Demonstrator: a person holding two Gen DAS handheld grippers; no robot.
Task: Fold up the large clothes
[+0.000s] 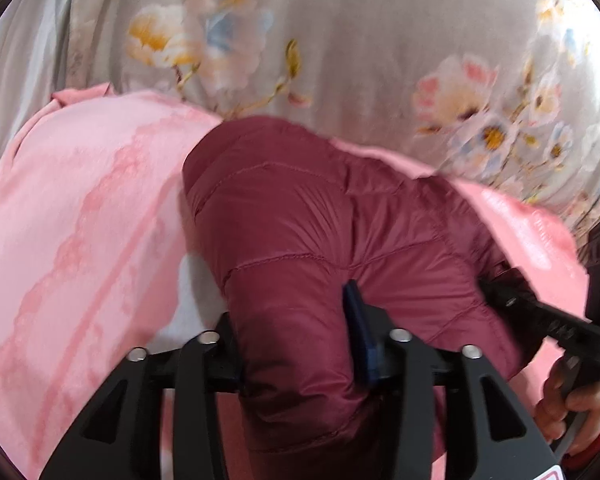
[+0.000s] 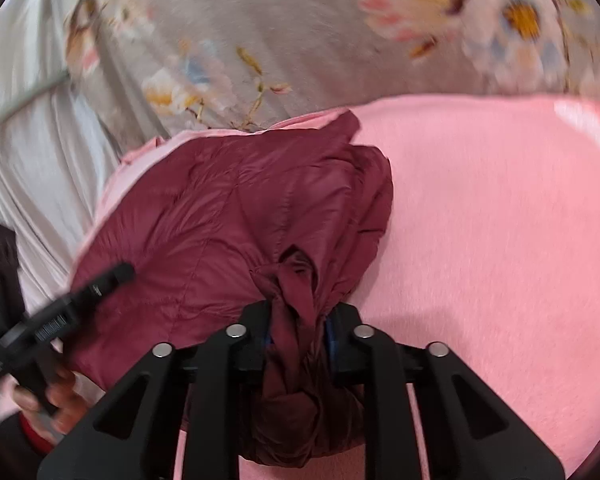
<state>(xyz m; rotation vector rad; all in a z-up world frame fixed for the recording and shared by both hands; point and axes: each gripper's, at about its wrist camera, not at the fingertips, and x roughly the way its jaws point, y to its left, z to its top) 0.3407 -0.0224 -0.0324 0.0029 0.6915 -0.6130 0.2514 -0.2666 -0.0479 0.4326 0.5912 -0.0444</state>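
A maroon quilted puffer jacket (image 1: 300, 216) lies bunched on a pink blanket (image 1: 80, 220). In the left wrist view my left gripper (image 1: 290, 308) grips a thick puffy fold of the jacket, which fills the gap between the fingers; the blue pad (image 1: 358, 328) dents the fabric. In the right wrist view my right gripper (image 2: 298, 308) is shut on a twisted bunch of the same jacket (image 2: 204, 208), near its right edge. Each view catches the other gripper at its side, right gripper (image 1: 540, 316) and left gripper (image 2: 80, 300), held by a hand (image 2: 52, 396).
A grey bedsheet with a flower print (image 1: 360, 40) spreads behind the blanket. To the jacket's right the pink blanket (image 2: 480, 220) lies flat. Pale grey folds of sheet (image 2: 32, 160) hang at the left. A hand (image 1: 572, 404) with a red cuff shows at the right edge.
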